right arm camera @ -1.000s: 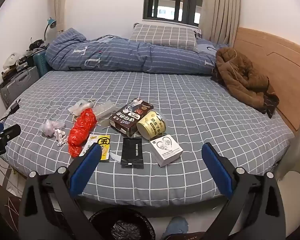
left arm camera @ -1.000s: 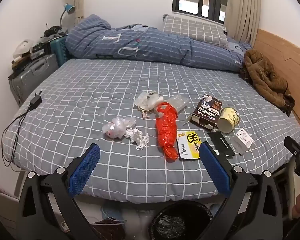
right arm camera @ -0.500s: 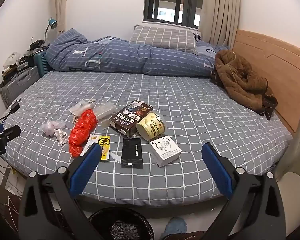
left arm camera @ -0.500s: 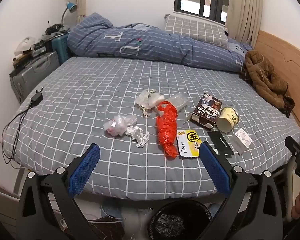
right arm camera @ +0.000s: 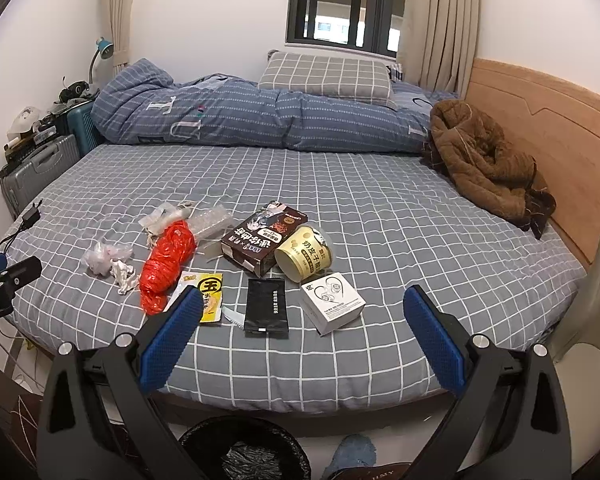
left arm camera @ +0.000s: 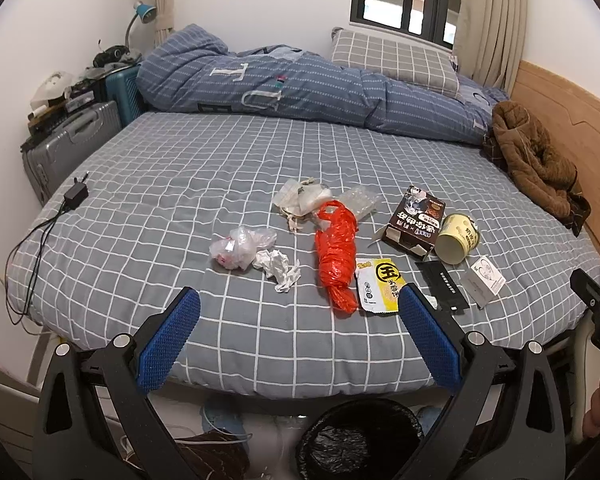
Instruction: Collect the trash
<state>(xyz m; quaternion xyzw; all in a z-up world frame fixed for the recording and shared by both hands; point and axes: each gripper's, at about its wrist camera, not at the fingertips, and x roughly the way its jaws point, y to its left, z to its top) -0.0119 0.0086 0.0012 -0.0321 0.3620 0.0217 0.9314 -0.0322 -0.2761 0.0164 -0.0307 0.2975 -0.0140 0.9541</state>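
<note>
From the left wrist, the left claw hangs spread wide and empty off the near edge of the bed, with the trash scattered ahead of it on the checked cover: a clear bag and a crumpled tissue touching it lie nearest, just left of the claw's centre line, while a red bag lies to the right of centre, its long axis pointing away from the claw, and a yellow packet sits just beside its near end. A lined bin stands on the floor below the bed edge, under the claw. The right claw shows only as a dark tip at the right border. From the right wrist, the right claw is likewise spread wide and holds nothing; a black sachet and a white box lie straight ahead between its fingers' lines, with a brown carton and a tipped yellow cup, mouth toward the camera, just behind. The bin sits below here too. On this showing the left claw is nearer the bag and tissue, the right nearer the box and sachet.
</note>
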